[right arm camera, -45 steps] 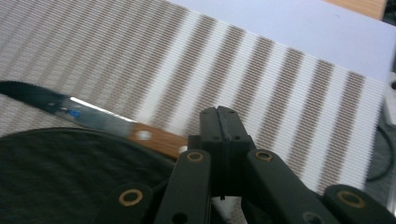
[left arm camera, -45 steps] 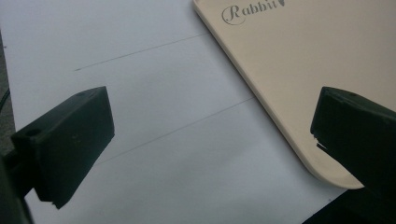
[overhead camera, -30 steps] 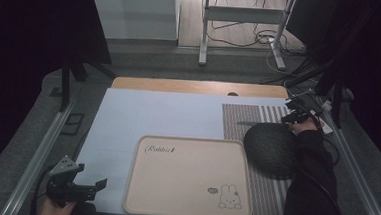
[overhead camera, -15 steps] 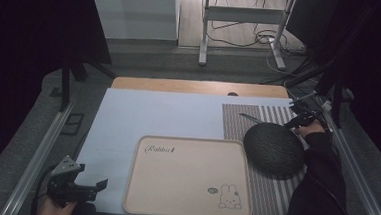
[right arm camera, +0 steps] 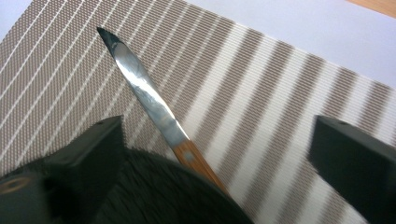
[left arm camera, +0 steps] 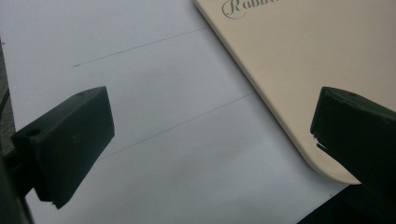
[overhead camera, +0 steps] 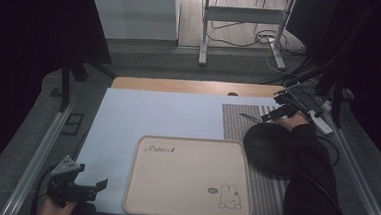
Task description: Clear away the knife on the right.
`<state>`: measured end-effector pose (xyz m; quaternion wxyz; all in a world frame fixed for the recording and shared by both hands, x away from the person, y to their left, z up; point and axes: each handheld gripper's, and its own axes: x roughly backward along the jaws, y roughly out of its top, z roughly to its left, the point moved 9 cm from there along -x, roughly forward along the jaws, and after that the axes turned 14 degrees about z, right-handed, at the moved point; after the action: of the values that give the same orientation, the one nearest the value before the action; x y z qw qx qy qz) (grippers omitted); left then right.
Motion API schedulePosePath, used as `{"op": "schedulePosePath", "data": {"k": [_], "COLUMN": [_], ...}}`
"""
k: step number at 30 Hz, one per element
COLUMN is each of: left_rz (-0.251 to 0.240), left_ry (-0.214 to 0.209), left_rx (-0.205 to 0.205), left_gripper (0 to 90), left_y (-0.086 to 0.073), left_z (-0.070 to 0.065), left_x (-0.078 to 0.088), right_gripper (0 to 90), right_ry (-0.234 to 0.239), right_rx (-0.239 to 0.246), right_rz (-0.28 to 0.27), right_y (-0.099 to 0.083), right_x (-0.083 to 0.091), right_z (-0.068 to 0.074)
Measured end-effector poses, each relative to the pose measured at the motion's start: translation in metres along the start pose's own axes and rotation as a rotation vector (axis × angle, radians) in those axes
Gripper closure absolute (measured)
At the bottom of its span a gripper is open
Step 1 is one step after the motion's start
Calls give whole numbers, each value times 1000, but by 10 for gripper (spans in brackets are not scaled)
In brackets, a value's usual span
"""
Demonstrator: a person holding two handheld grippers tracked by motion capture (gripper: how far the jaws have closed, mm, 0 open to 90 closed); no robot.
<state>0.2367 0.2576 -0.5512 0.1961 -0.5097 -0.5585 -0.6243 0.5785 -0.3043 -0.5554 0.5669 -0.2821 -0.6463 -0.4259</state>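
We see a dim room with cables on the floor beyond our pale blue surface (overhead camera: 142, 119). At the near left corner our left claw (overhead camera: 93, 185) hangs wide and empty beside the cream tray (overhead camera: 189, 180), a smooth rounded rectangle with script lettering and a small rabbit drawing. Further right lies a striped woven mat (overhead camera: 235, 123) carrying a round, dark, fuzzy-looking pad (overhead camera: 268, 148) and a knife (right arm camera: 144, 95), its thin metal blade running into a wooden handle. Our right claw (overhead camera: 268, 117) has just been opening and has shifted since a second ago; its jaws now stand wide with the knife lying loose on the mat between them, so we judge the knife released there, its placing done
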Motion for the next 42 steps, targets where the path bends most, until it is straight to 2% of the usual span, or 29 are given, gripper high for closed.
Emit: {"op": "schedulePosePath", "data": {"k": [3, 4, 7, 8, 11, 12, 15, 20, 22, 23, 24, 25, 26, 27, 28, 30, 32, 35, 37, 38, 39, 42], "left_rz": [-1, -2, -3, -3, -4, -3, -3, -3, -2, -2, -2, -1, 0, 0, 1, 1, 1, 2, 2, 2, 2, 2], "left_ry": [-1, -1, -2, -3, -4, -5, -4, -4, -4, -4, -4, -3, -3, -3, -3, -3, -2, -2, -2, -1, -1, -2], "left_rx": [1, 1, 1, 2, 2, 2, 2, 3, 4, 4, 4, 4, 4, 4, 4, 4, 4, 3, 3, 3, 3, 3], "left_gripper": [0, 0, 0, 0, 0, 0, 0, 0, 0, 0, 0, 0, 0, 0, 0, 0, 0, 0, 0, 0, 0, 0], "left_y": [0, 0, 0, 0, 0, 0, 0, 0, 0, 0, 0, 0, 0, 0, 0, 0, 0, 0, 0, 0, 0, 0], "left_z": [0, 0, 0, 0, 0, 0, 0, 0, 0, 0, 0, 0, 0, 0, 1, 1, 1, 0, 0, 0, 0, 0], "left_x": [0, 0, 0, 0, 0, 0, 0, 0, 0, 0, 0, 0, 0, 0, 0, 0, 0, 0, 0, 0, 0, 0], "right_gripper": [13, 0, 0, 0, 0, 6, 24, 165, 232, 232, 286, 286, 341, 341, 404, 437, 535, 770, 771, 774, 774, 775], "right_ry": [-5, -8, -14, -29, -35, -57, -42, -40, -39, -39, -39, -39, -46, -46, -51, -53, -49, -34, -29, -5, -3, -26], "right_rx": [8, 26, 33, 27, 23, 30, 20, 25, 4, 4, -6, -6, -9, -9, -21, -23, -19, 23, 21, 12, 12, 9], "right_rz": [19, 48, 76, 96, 117, 139, 131, 114, 96, 96, 92, 92, 102, 102, 111, 110, 118, 146, 149, 150, 150, 151], "right_y": [5, 9, 11, 12, 13, 12, 12, 10, 6, 6, 3, 3, -2, -2, -8, -9, -14, -22, -23, -25, -26, -29], "right_x": [-6, -13, -21, -29, -35, -40, -41, -33, -30, -30, -28, -28, -24, -24, -22, -21, -18, -14, -14, -13, -13, -11], "right_z": [7, 13, 16, 16, 13, 10, 8, -2, -12, -12, -18, -18, -24, -24, -29, -30, -32, -31, -32, -34, -35, -40]}}
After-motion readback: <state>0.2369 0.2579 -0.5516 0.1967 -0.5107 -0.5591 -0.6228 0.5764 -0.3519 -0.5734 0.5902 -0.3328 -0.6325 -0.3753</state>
